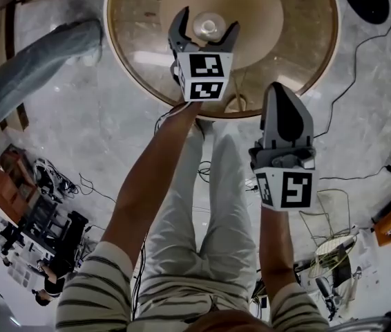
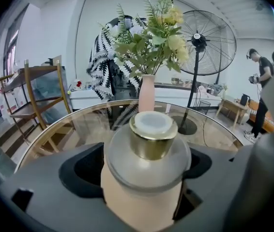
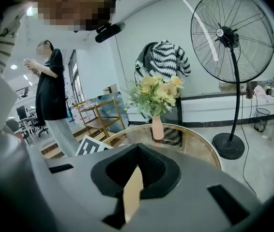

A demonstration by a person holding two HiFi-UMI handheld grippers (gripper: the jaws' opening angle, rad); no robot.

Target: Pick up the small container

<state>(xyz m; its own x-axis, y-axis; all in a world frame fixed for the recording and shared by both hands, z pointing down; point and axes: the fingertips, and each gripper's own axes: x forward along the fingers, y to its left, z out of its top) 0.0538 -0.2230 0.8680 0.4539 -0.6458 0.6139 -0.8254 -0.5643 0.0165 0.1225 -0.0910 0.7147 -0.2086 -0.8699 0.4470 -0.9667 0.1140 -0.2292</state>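
the left claw (image 1: 206,22) is pinching the container (image 2: 145,170), one jaw against each side of its pinkish body. the container stands upright between the jaws, with its clear domed shoulder and gold cap (image 2: 152,135) rising above them. no view shows whether its base touches anything.

the claw and container are over the round glass worktop (image 1: 130,54), in from the edge nearest the person. farther across the worktop stands a pink vase (image 2: 146,93) of pale yellow flowers (image 2: 159,30), well apart from the container. beyond the worktop a big fan (image 2: 208,42) stands on the floor, a wooden shelf (image 2: 35,93) is at the left, and a person (image 2: 262,88) stands at the far right.

the right claw (image 1: 278,92) is pressed together with nothing in it. it is held off the worktop's near edge, over the marble floor (image 1: 78,116), and sits closer to the holder's body than the left claw does. its own view looks toward the vase, with another person (image 3: 52,88) standing at the left.
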